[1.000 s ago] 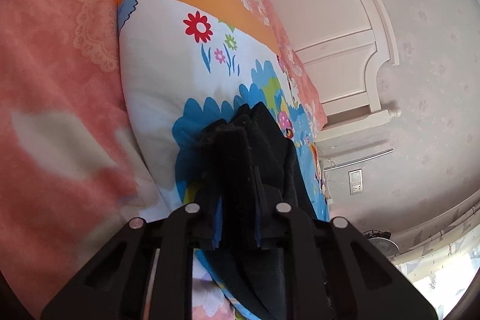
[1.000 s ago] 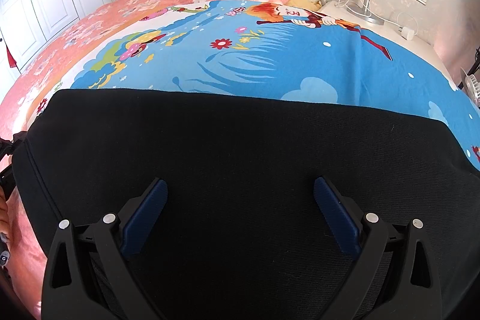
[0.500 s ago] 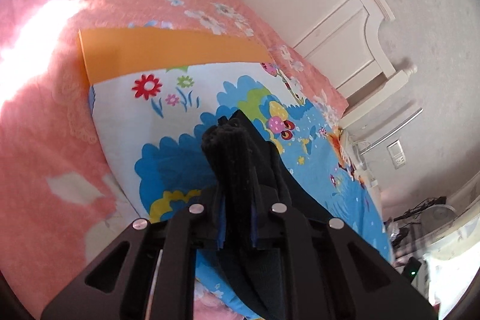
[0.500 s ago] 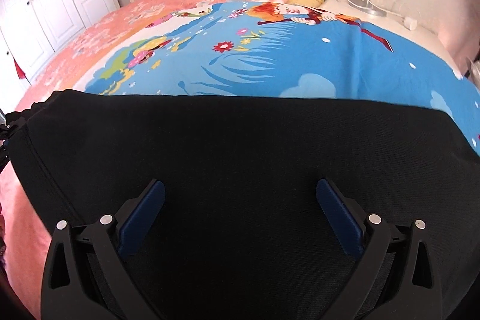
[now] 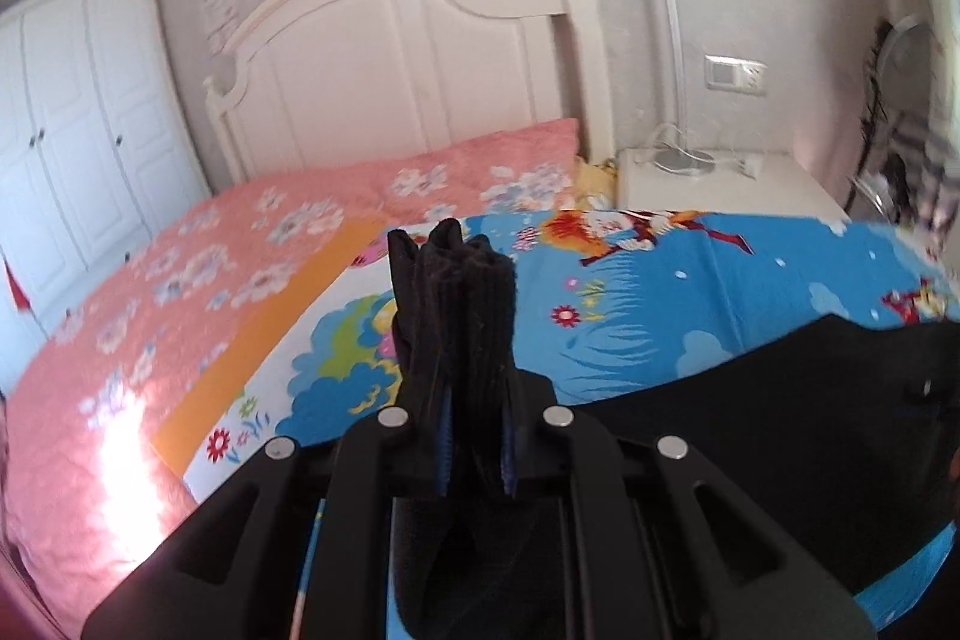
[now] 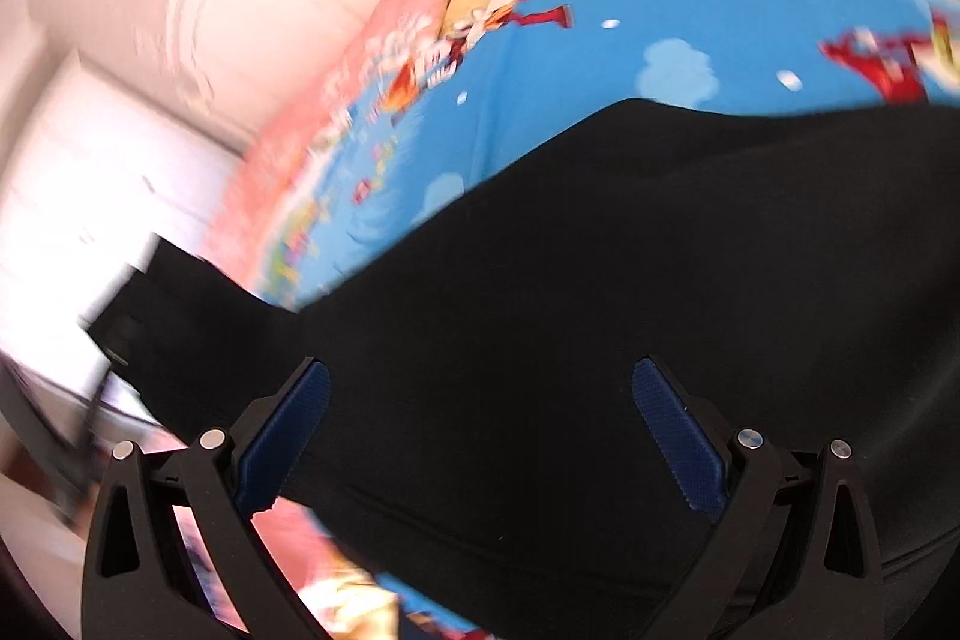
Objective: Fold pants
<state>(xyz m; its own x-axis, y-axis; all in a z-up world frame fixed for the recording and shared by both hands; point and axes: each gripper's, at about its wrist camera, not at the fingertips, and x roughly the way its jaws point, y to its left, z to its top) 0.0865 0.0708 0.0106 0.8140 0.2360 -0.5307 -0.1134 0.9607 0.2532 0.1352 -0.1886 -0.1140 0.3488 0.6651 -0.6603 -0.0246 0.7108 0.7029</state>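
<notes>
Left hand-held gripper [image 5: 474, 445] pinches black pants [image 5: 456, 304] above the cartoon-print bed [image 5: 690, 292].

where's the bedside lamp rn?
Left wrist view, upper right: the lamp stands on the white nightstand, right of the headboard post and left of the wall socket.

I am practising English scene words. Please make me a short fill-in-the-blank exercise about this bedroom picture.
1. The left hand-held gripper is shut on a bunch of ____ fabric, the pants.
2. The right hand-held gripper has its jaws ____.
3. The cartoon sheet under the pants is mostly ____.

Missing words: black; open; blue
</notes>
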